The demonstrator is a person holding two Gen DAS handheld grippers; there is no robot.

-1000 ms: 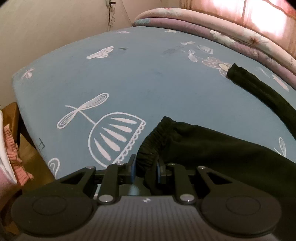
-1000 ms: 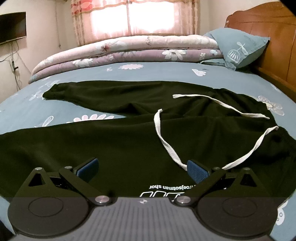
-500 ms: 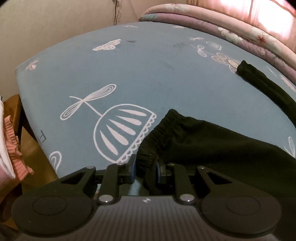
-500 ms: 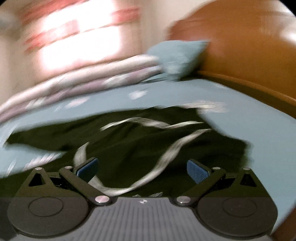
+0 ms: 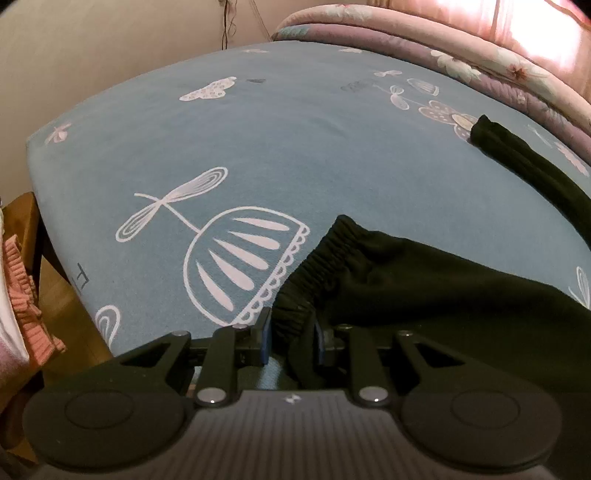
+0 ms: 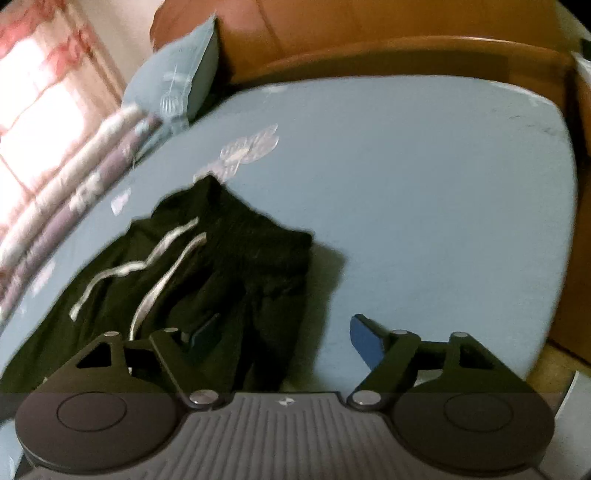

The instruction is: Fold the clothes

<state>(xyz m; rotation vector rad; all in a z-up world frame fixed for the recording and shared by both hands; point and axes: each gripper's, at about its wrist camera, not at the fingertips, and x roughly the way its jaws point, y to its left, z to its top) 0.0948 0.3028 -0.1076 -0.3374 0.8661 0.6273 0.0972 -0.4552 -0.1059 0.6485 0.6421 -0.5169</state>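
Black trousers (image 5: 443, 295) lie spread on a bed (image 5: 258, 147) covered by a blue sheet with white printed motifs.

Left wrist view, left to right:
- Pink frilled cloth (image 5: 22, 295) hangs beside the wooden bed frame at the left edge.
- One elastic cuff (image 5: 306, 273) of the trousers lies near the bed's near edge, just right of a large white dome motif.
- Left tool (image 5: 290, 334): pinching the gathered cuff fabric. Both blue pads press on it; the jaws stand narrow.
- The second leg (image 5: 524, 162) runs along the far right, its end resting on a flower motif.
- Folded quilts (image 5: 480, 62) are stacked at the far right, under a lit pink curtain.

Right wrist view (blurred), left to right:
- Quilts and curtain occupy the far left; a blue pillow (image 6: 177, 81) leans against the wooden headboard (image 6: 369, 33).
- The waist end of the trousers lies bunched left of centre, with a white drawstring (image 6: 147, 266) lying loose across it.
- Right tool (image 6: 284, 338): spread, with jaws that have just been closing. The left pad sits over the black fabric, the right pad over bare sheet; the trousers' edge lies between them, unpressed.
- Bare sheet extends to the right edge of the bed.
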